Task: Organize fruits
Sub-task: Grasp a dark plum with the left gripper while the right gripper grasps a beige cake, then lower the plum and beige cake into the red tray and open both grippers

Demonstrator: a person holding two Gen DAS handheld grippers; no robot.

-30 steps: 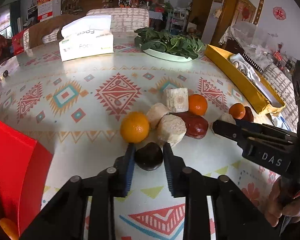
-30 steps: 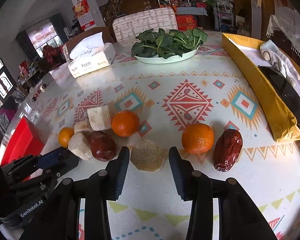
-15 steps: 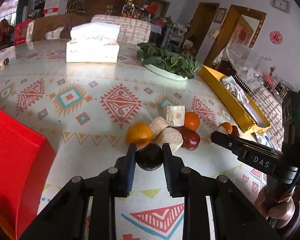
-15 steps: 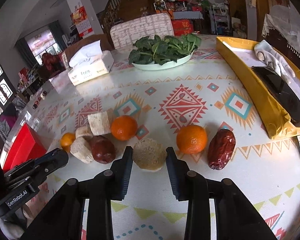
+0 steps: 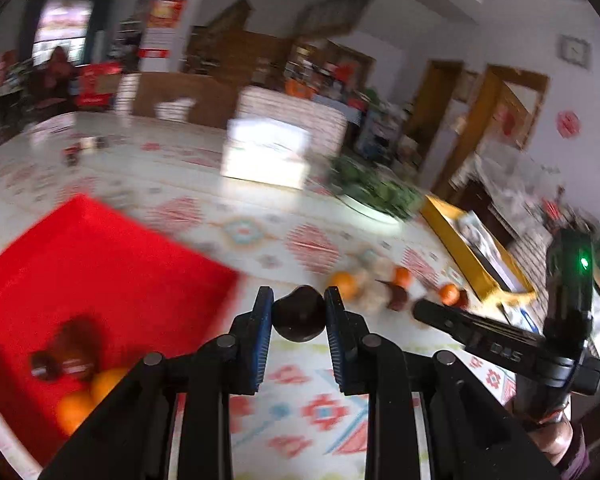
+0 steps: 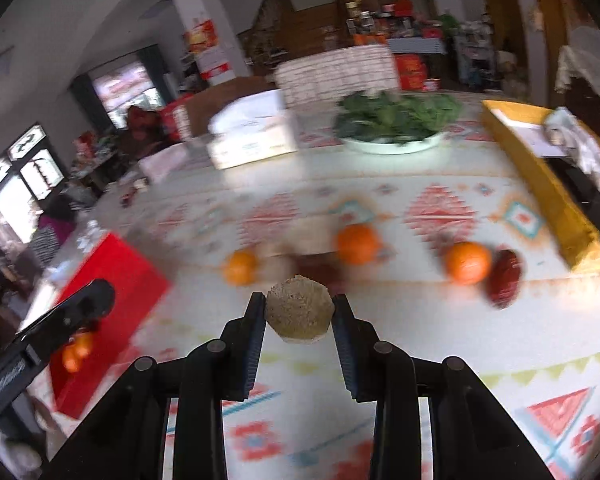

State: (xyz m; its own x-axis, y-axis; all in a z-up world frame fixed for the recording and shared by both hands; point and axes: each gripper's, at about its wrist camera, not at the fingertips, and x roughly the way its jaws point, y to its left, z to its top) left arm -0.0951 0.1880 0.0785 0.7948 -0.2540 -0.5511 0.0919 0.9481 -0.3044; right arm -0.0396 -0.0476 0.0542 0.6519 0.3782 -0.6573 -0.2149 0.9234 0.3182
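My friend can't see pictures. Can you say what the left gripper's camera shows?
The left gripper pinches a small dark round fruit in the air beside an open red box with oranges inside. Farther off, more oranges and brown fruit lie blurred on the patterned tablecloth, and the right gripper pokes in.

The dark fruit [image 5: 299, 314] has a smooth, glossy skin. The pale chunk [image 6: 299, 312] looks rough, grainy and matt. The oranges [image 6: 467, 262] have a soft shine. The table cover [image 6: 380, 184] is smooth and glossy. The red box [image 5: 100, 264] looks like matt plastic, and the black gripper fingers [image 5: 260, 336] also.
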